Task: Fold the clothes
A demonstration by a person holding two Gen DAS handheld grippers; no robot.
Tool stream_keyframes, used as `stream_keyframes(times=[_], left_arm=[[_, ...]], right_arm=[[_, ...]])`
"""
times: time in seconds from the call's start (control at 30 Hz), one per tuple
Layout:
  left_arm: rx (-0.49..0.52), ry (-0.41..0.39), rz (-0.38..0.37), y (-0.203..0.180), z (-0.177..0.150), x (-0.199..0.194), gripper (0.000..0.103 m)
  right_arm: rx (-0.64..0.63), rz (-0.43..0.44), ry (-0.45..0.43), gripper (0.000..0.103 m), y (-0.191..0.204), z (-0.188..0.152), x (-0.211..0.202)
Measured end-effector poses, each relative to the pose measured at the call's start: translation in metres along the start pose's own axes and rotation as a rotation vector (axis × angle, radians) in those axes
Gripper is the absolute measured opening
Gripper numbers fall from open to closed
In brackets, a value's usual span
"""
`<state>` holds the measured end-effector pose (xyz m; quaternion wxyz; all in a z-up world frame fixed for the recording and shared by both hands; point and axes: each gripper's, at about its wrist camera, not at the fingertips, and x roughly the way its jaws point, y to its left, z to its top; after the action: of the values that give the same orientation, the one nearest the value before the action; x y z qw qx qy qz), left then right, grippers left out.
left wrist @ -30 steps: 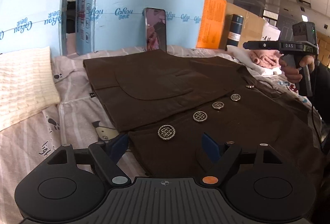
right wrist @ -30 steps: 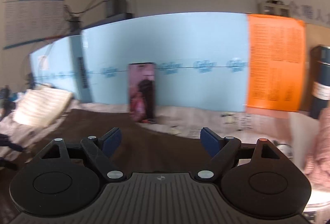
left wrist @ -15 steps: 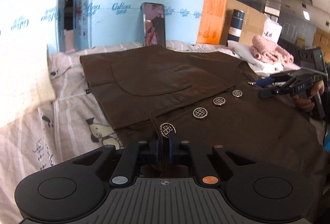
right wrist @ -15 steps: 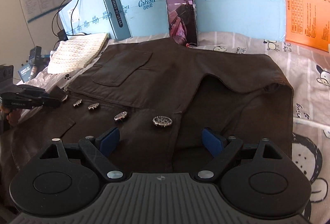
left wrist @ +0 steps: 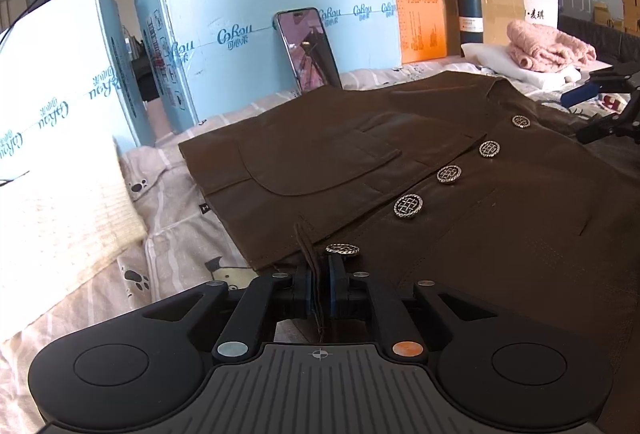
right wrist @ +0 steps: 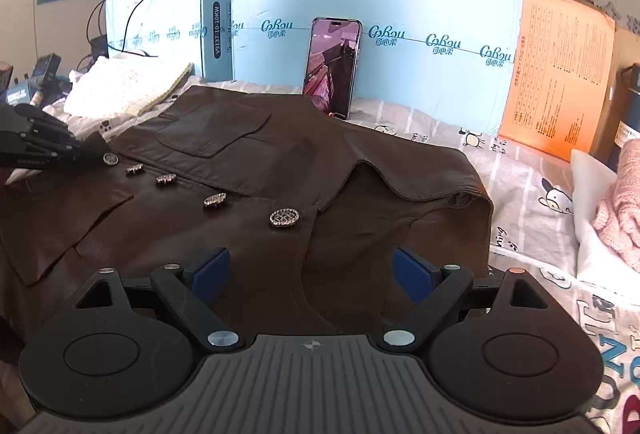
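Dark brown leather-look vest with metal lattice buttons [left wrist: 460, 154] lies flat, front up, on the striped cartoon-print bedsheet [left wrist: 172, 242]; its hem edge is lifted slightly at the left gripper. Left gripper [left wrist: 320, 288]: fingers clamped together on the vest's front hem edge just beside the lowest button [left wrist: 342, 249]. A second ago they were spread above that edge; half a second ago already closed, and the pinched fabric now stands higher. Right gripper [right wrist: 310, 272]: fingers apart, hovering over the vest's neckline, touching nothing I can see; it dropped there from pointing at the boxes a second ago. Behind the vest: upright smartphone [right wrist: 334, 68] leaning on light-blue cartons [right wrist: 420, 26], orange carton [right wrist: 556, 74] beside. Cream knit [right wrist: 128, 86] at one end, pink knit [left wrist: 548, 44] at the other.
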<state>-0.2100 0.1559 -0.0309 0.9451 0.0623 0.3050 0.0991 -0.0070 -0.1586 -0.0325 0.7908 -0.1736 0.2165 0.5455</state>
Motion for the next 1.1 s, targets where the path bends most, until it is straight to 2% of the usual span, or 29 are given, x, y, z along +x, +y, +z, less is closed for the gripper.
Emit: stream_keyframes(times=[0.03,0.1,0.13,0.17,0.2,0.3,0.37,0.5,0.6,0.7,0.77,0.83,0.93,1.0,1.1], left_arm=[[0.009,-0.003,0.015,-0.001,0.001,-0.002,0.020],[0.011,-0.022,0.033,-0.002,0.002,-0.010,0.046],[0.010,-0.040,0.031,-0.003,0.003,-0.016,0.052],[0.014,-0.063,0.025,-0.006,0.004,-0.023,0.065],[0.021,-0.085,0.017,-0.010,0.006,-0.029,0.073],[0.068,-0.136,-0.016,-0.022,0.011,-0.046,0.078],[0.109,-0.141,-0.008,-0.032,0.014,-0.051,0.079],[0.139,-0.160,-0.019,-0.045,0.013,-0.061,0.079],[0.167,-0.189,-0.061,-0.055,0.008,-0.075,0.081],[0.206,-0.209,-0.204,-0.065,-0.001,-0.092,0.089],[0.230,-0.188,-0.353,-0.074,-0.010,-0.099,0.090],[0.263,-0.150,-0.438,-0.085,-0.017,-0.102,0.090],[0.327,-0.061,-0.395,-0.102,-0.027,-0.095,0.090],[0.391,-0.011,-0.288,-0.113,-0.035,-0.089,0.091],[0.390,-0.035,-0.227,-0.106,-0.037,-0.092,0.091]], right_arm=[[-0.004,0.013,0.000,0.088,0.000,-0.002,-0.005],[-0.016,0.052,-0.003,0.088,0.002,-0.007,-0.020],[-0.031,0.068,-0.001,0.092,0.004,-0.011,-0.027],[-0.067,0.078,0.002,0.096,0.008,-0.015,-0.036],[-0.111,0.085,0.005,0.097,0.013,-0.020,-0.044],[-0.231,0.055,0.019,0.097,0.026,-0.031,-0.062],[-0.256,0.048,0.027,0.097,0.029,-0.033,-0.070],[-0.323,0.017,0.088,0.101,0.041,-0.040,-0.070],[-0.400,0.030,0.115,0.101,0.053,-0.047,-0.065],[-0.433,0.009,0.106,0.103,0.061,-0.045,-0.056],[-0.445,0.015,0.096,0.103,0.063,-0.043,-0.052],[-0.452,0.025,0.091,0.103,0.063,-0.041,-0.048],[-0.454,0.037,0.078,0.103,0.063,-0.037,-0.045],[-0.435,0.035,0.062,0.103,0.061,-0.035,-0.045],[-0.411,-0.012,0.056,0.103,0.056,-0.037,-0.043]])
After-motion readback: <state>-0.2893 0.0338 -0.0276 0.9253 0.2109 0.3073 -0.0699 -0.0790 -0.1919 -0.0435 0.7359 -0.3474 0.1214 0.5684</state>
